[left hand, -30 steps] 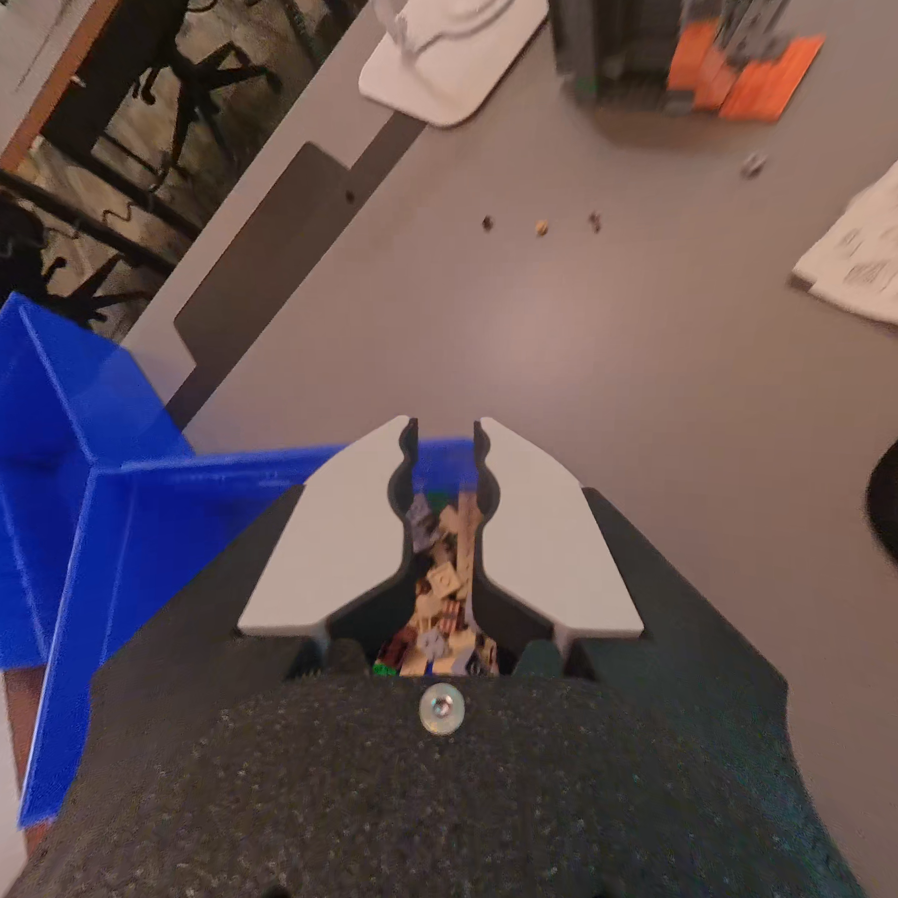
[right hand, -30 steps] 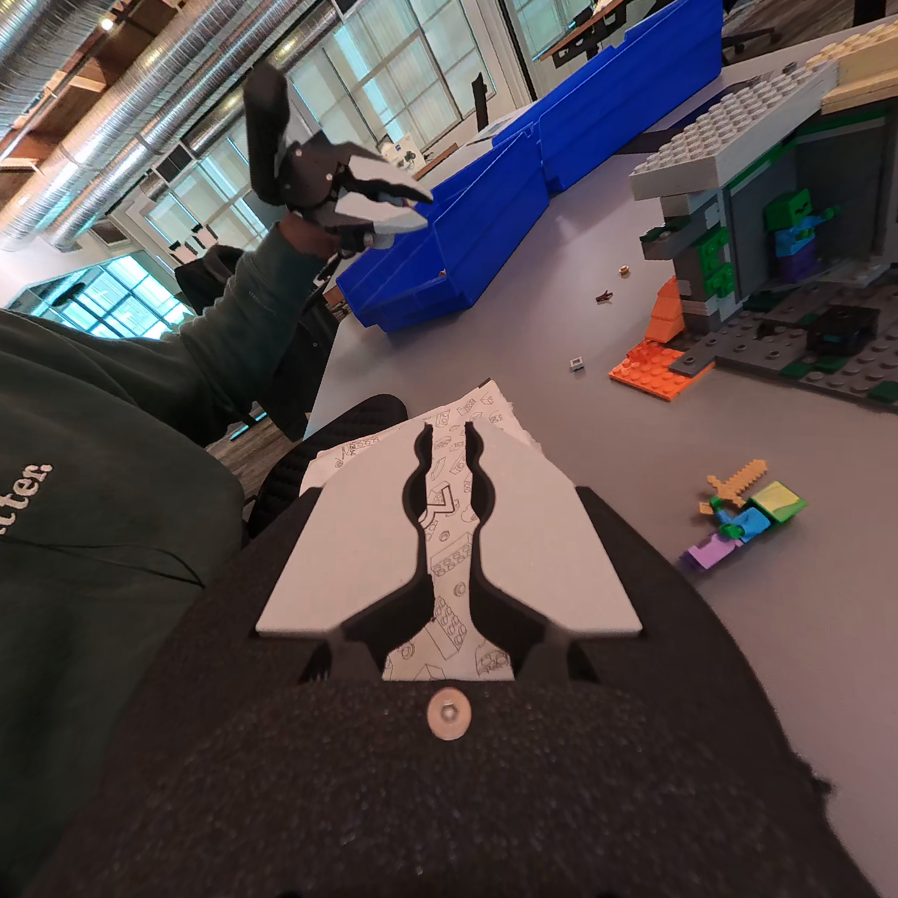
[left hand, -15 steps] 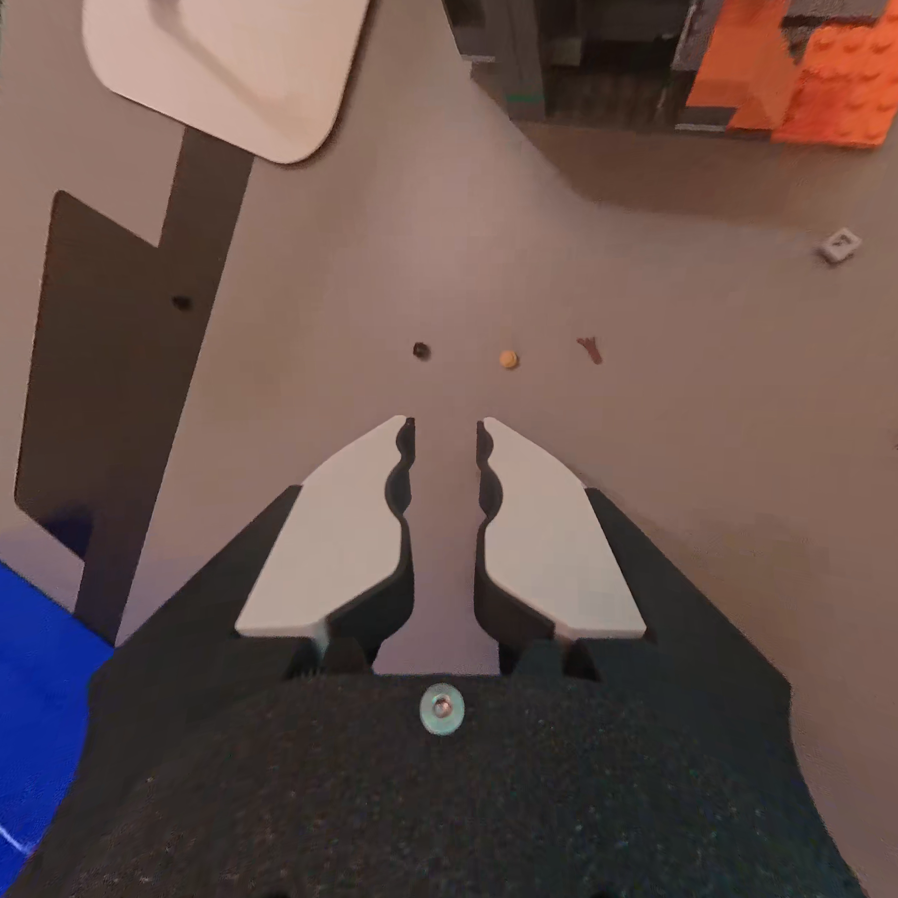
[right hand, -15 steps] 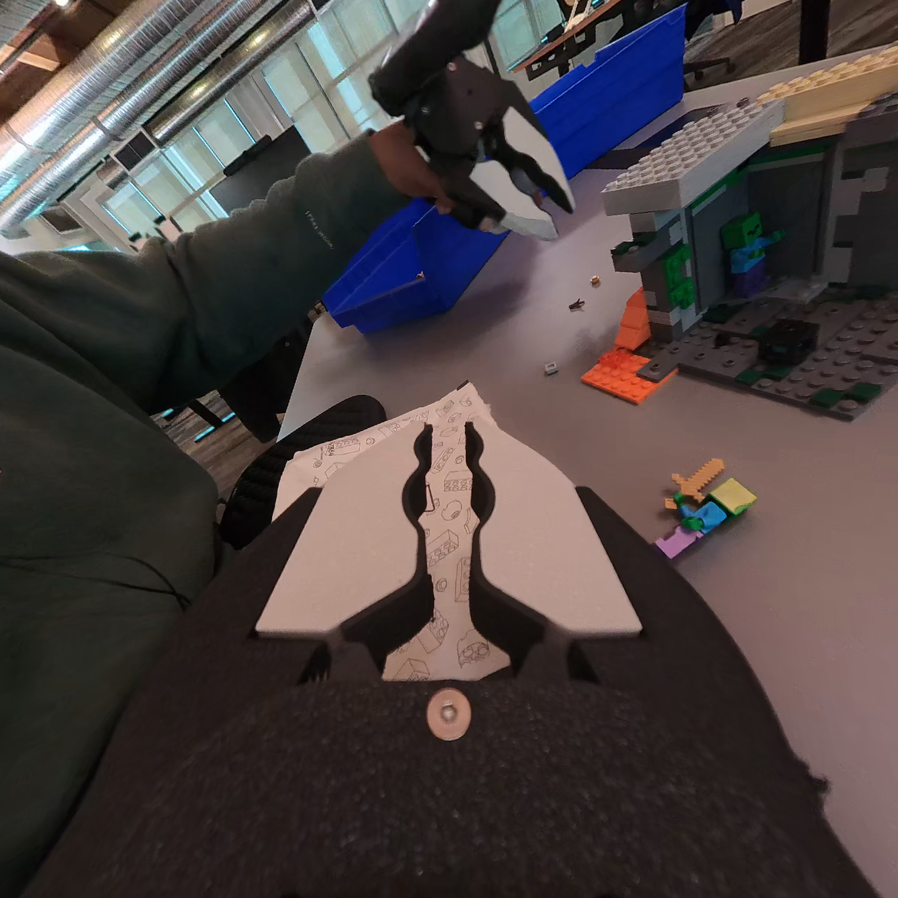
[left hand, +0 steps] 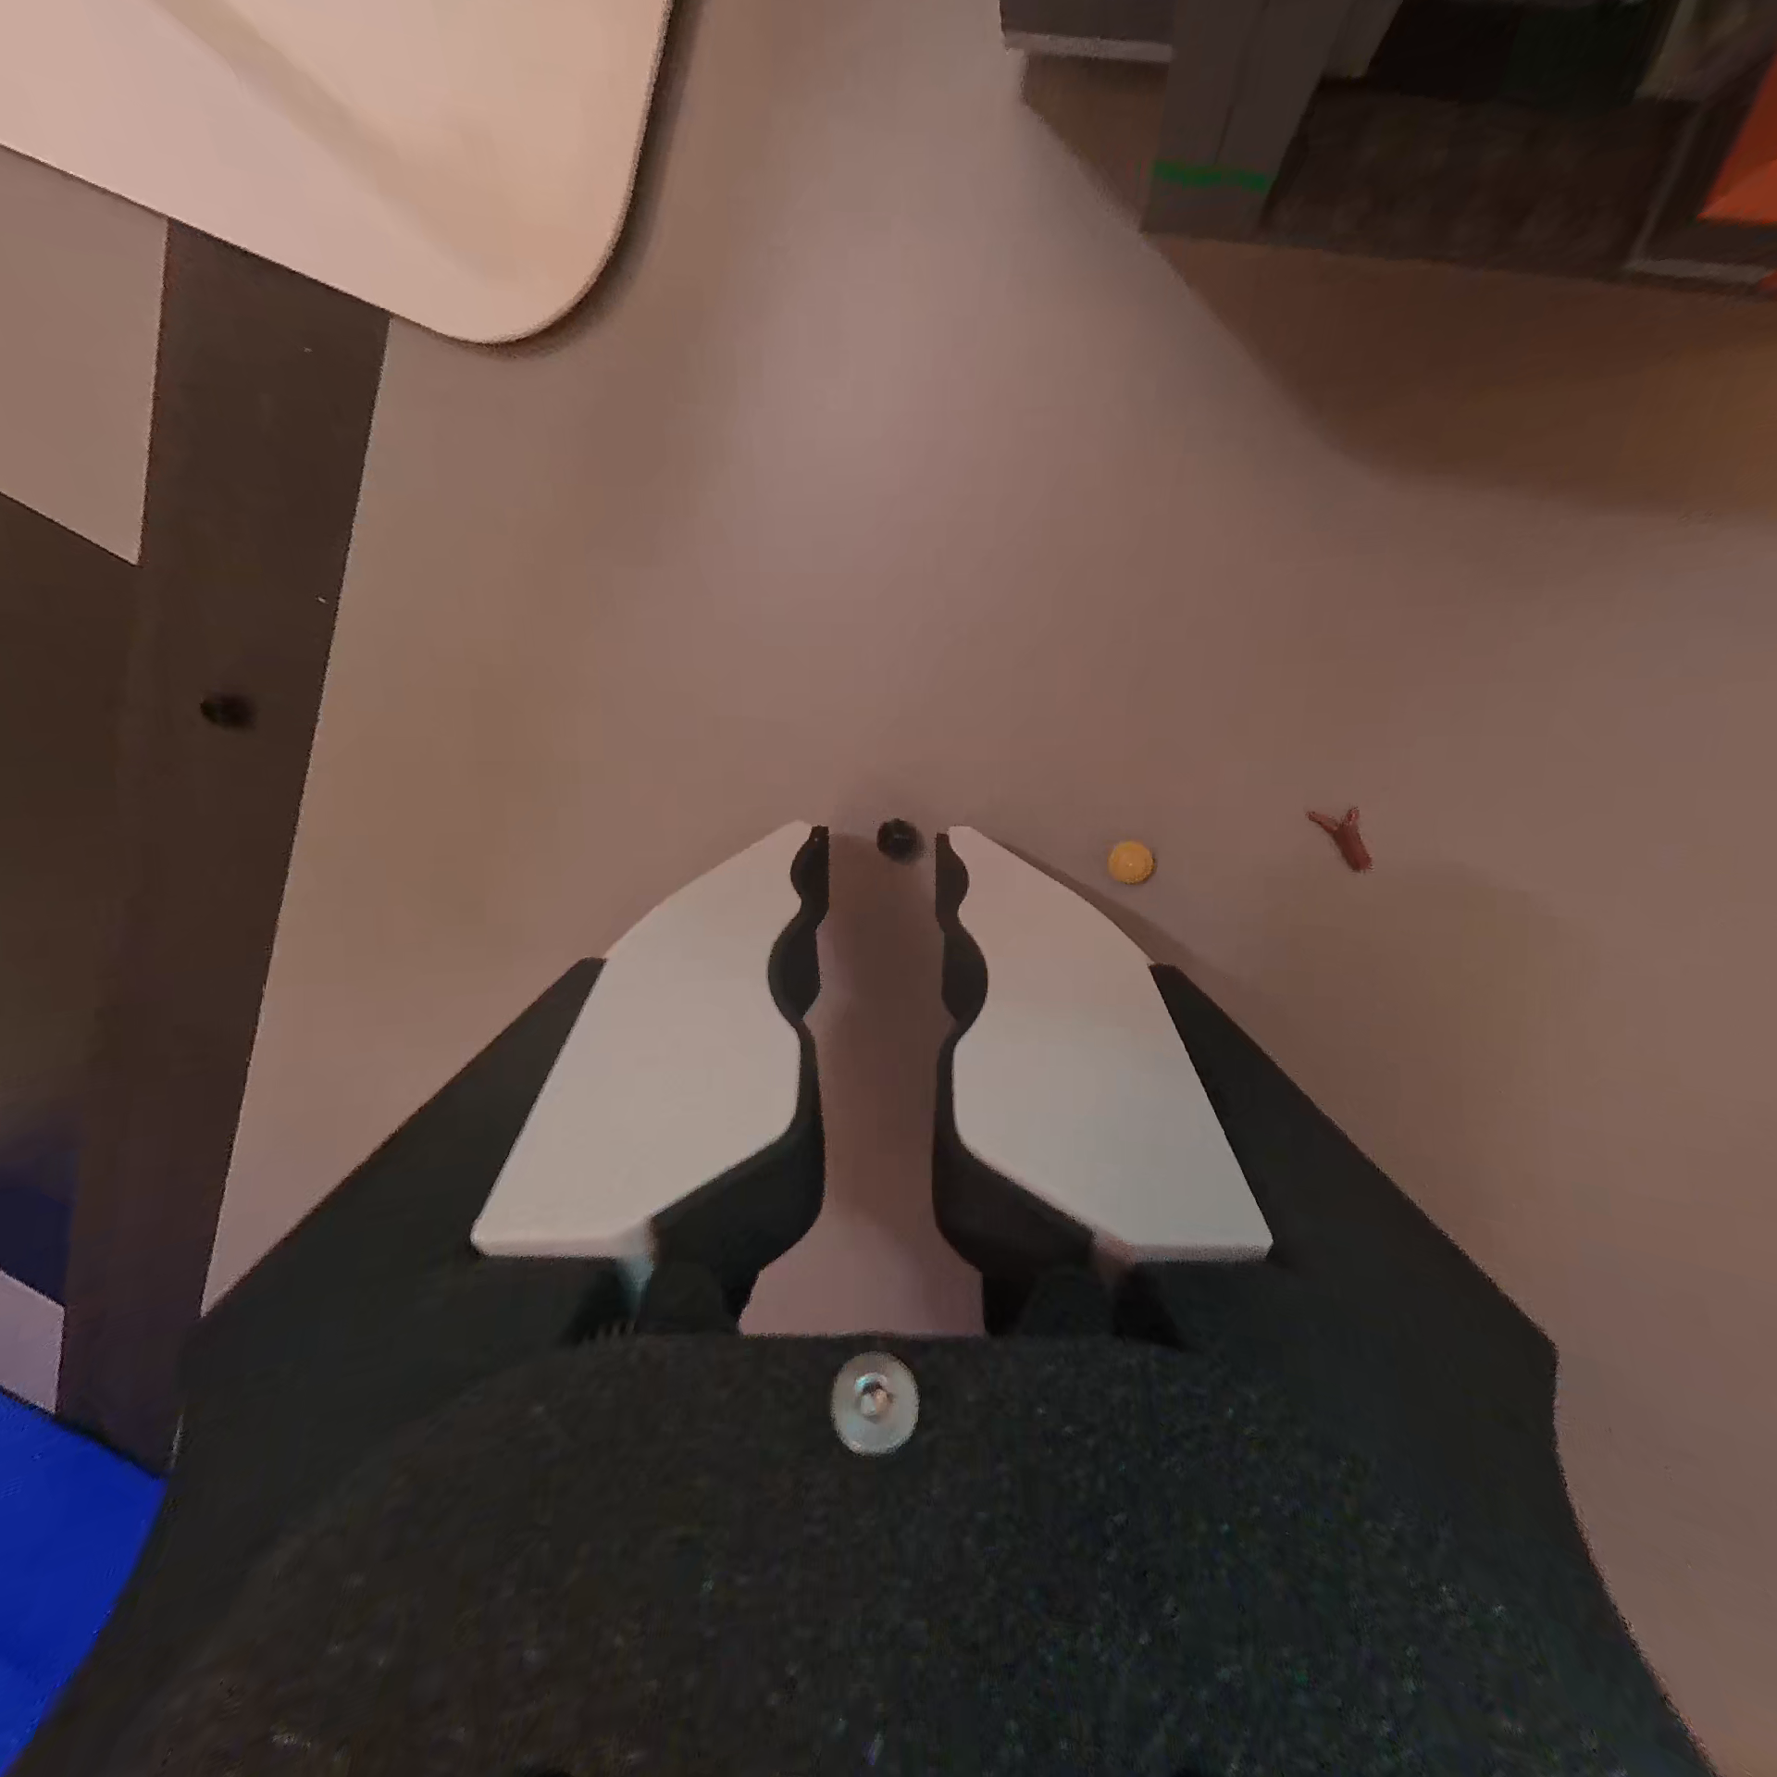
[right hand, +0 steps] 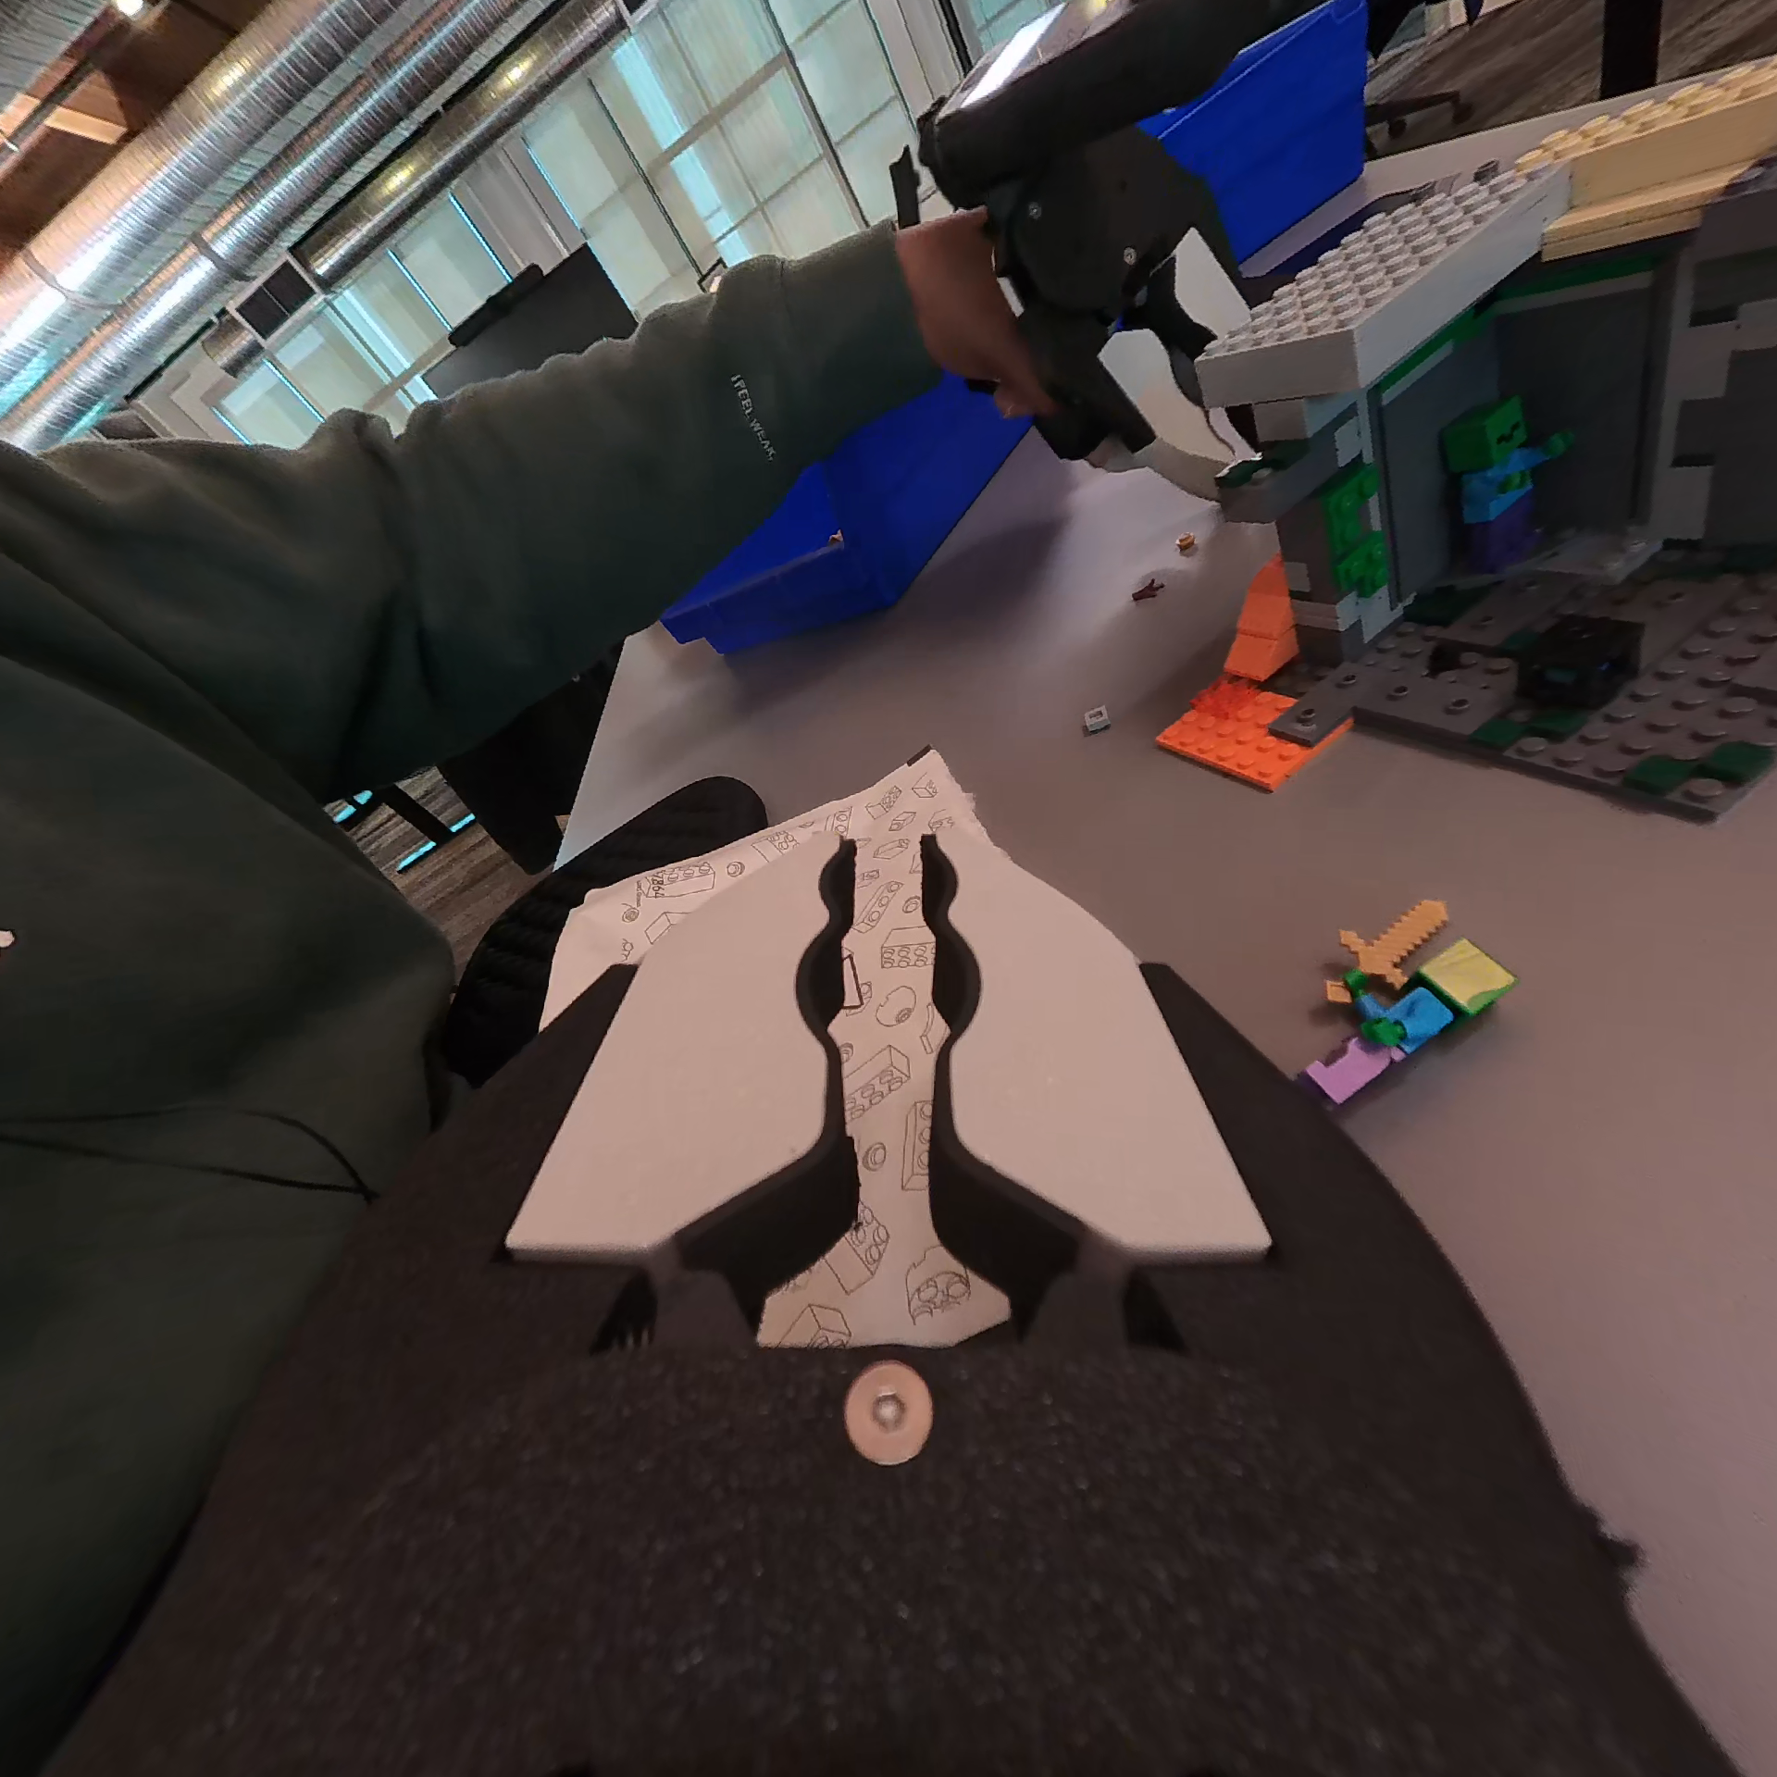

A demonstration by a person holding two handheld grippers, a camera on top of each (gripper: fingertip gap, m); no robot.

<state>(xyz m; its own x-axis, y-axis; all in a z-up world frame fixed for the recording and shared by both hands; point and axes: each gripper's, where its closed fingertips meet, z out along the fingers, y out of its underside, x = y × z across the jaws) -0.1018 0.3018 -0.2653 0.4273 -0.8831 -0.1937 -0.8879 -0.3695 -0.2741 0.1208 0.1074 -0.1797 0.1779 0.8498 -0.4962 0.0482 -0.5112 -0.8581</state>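
Black stud [left hand: 896, 838] on the grey table [left hand: 962, 538], just past the tips of the left gripper [left hand: 877, 838] and centred on the gap, jaws apart, nothing clamped, no contact visible. Largest first: table under everything; brick-built model [right hand: 1462, 462] of grey walls, studded grey roof and dark baseplate at the far right side, green figure standing inside; blue bins [right hand: 865, 519] at the far table edge; white rounded slab [left hand: 365, 144] beyond the left gripper, beside a dark strip. Right gripper [right hand: 887, 846] low over a white printed sheet [right hand: 894, 923], jaws a little apart, holding nothing, sheet visible through the gap. Lying figure [right hand: 1404, 1010] with a tan sword on the table to its right. Smallest: yellow round stud [left hand: 1129, 861] and brown bit [left hand: 1341, 837], both right of the black stud.
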